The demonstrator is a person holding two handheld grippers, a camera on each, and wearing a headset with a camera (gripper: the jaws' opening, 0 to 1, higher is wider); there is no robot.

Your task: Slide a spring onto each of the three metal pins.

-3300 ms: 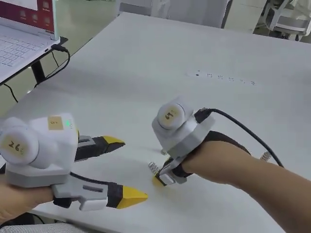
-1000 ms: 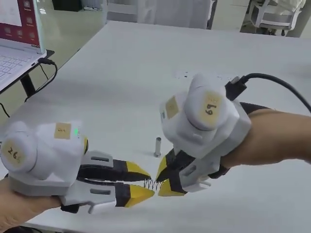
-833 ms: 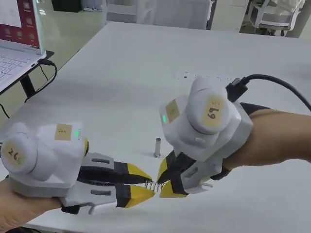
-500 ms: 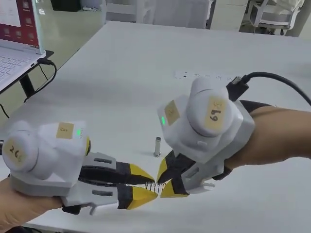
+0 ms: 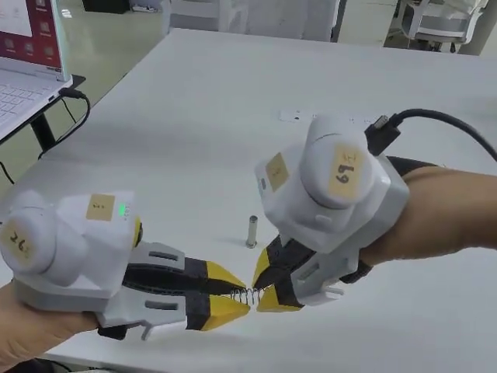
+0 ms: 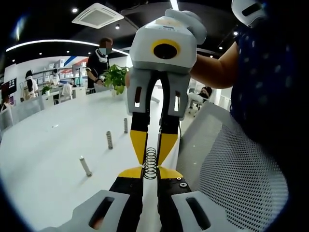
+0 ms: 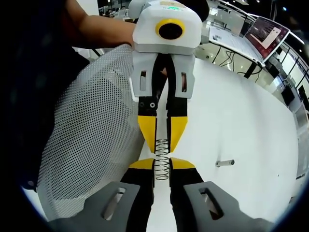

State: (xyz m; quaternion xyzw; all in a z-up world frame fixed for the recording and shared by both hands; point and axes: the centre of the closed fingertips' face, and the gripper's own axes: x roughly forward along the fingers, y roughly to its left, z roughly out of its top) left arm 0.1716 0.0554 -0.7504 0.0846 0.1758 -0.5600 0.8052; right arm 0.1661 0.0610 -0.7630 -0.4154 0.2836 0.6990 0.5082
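head view, change: 3.3 s ago the right gripper [image 5: 260, 294] was down at the spring [image 5: 249, 295] on the table [image 5: 233, 116], and the left gripper [image 5: 241, 295] was spread wide and well apart from it. Now the two meet tip to tip with the spring bridging them.
head view, meaning: probably a handover or re-grip, to line the spring up with the pin [image 5: 251, 231] standing just beyond it. This spring is not yet on a pin.
head view, pose: both grippers are about level and pointed at each other, the left hand at the spring's left and the right forearm reaching in from its right.
left gripper view, fingers: the left gripper [image 6: 150, 172] has its jaws nearly together, pinching the near end of the spring [image 6: 150, 163]. The right gripper [image 6: 153, 146] nips the far end.
left gripper view, pins: three pins [image 6: 85, 166] stand left of the spring. The middle one looks ribbed, but it is too small to be sure.
right gripper view, fingers: the right gripper [image 7: 162, 166] pinches one end of the spring [image 7: 162, 159] and the left gripper [image 7: 162, 139] pinches the other. One pin [image 7: 225, 163] is to the spring's right.
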